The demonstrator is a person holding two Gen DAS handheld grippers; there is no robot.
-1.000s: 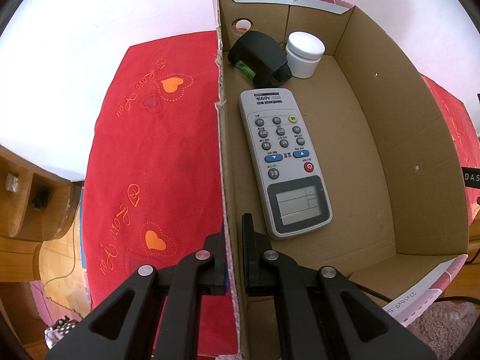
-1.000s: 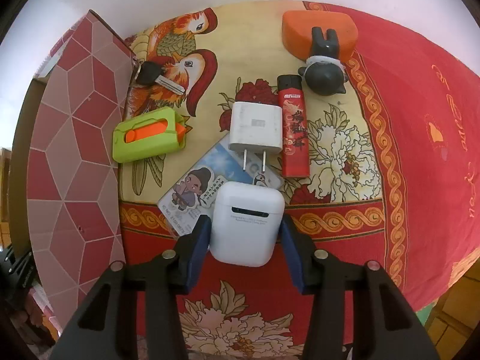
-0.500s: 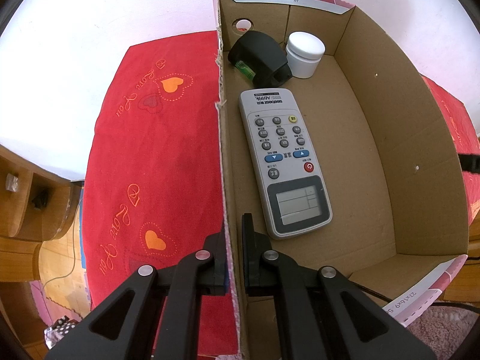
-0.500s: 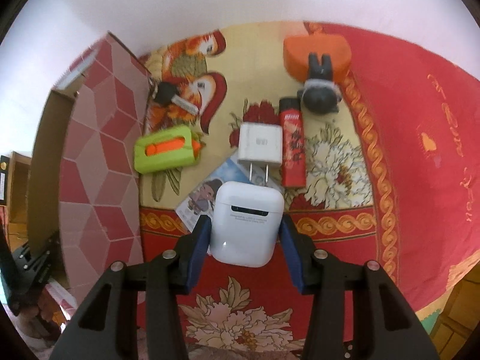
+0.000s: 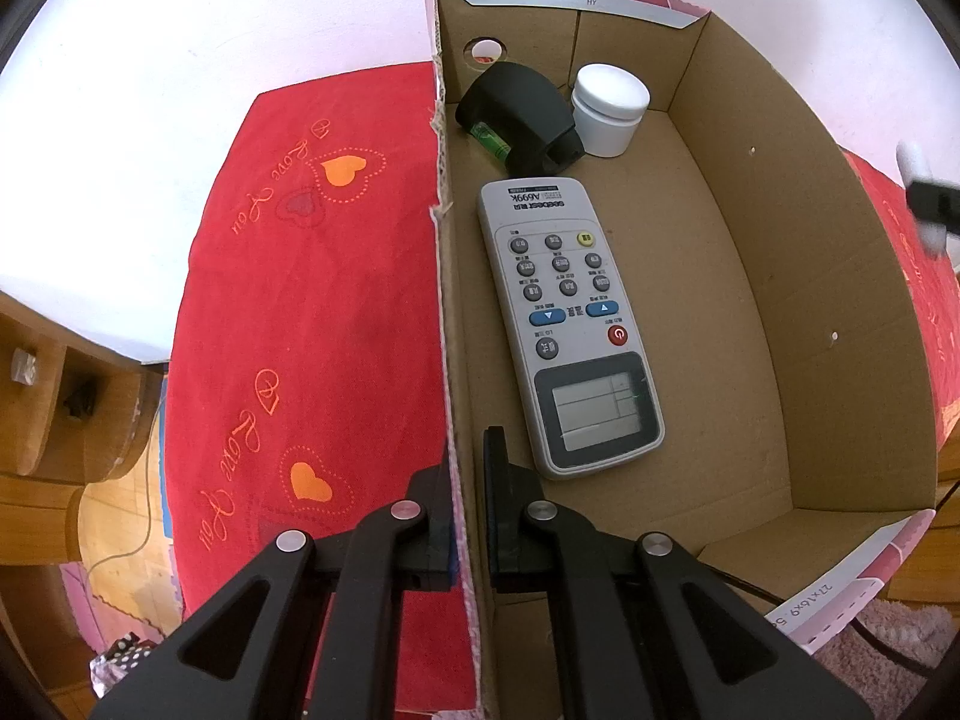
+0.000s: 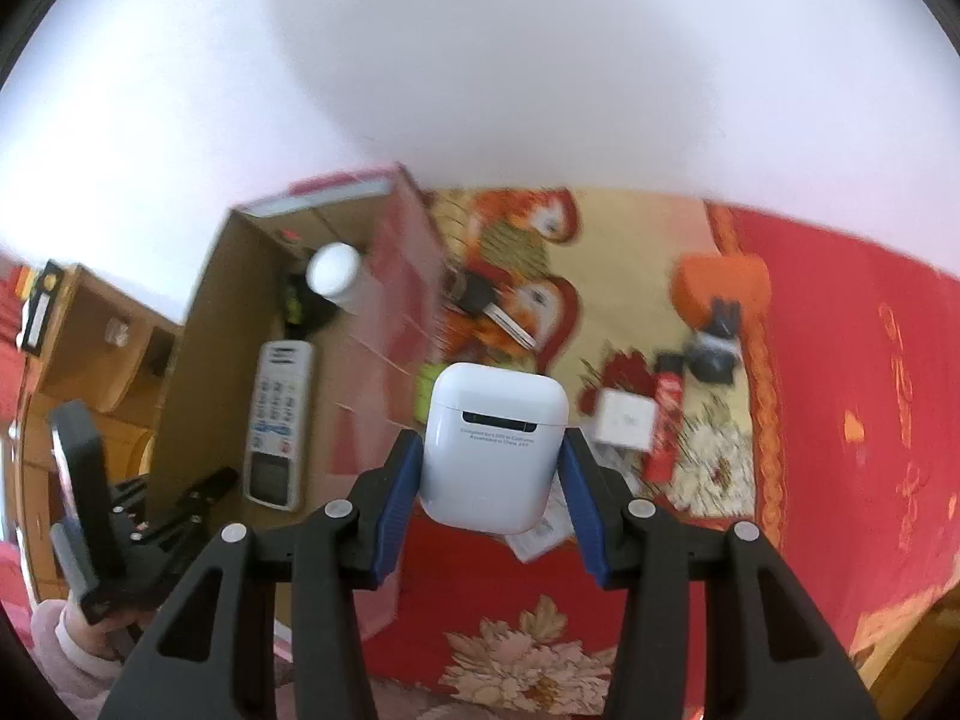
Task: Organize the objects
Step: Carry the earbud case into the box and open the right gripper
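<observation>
Red cloth with orange hearts covers the table under a white wall. Taken left to right: in the left wrist view, the left gripper stands at 6 o'clock, jaws closed on the near side wall of the cardboard box, one finger outside, one inside.

Inside the box, a grey remote lies lengthwise along the floor. At its 12 o'clock sit a black holder and, just beside that, a white jar. Three items stowed; the right half of the floor is bare.

In the right wrist view, the right gripper clamps a white earbud case between its blue pads, clear of the cloth, with the box at its 9 o'clock.

Outstanding on the patterned cloth, to the right of the box:
- a key at 12 o'clock of the case
- a white charger at 3 o'clock
- a red lighter touching the charger's right edge
- a dark figurine against an orange block at 2 o'clock

Something green and a card show partly behind the case.

Judgement: roughly a third done. Case in transit; at least five pieces remain.
</observation>
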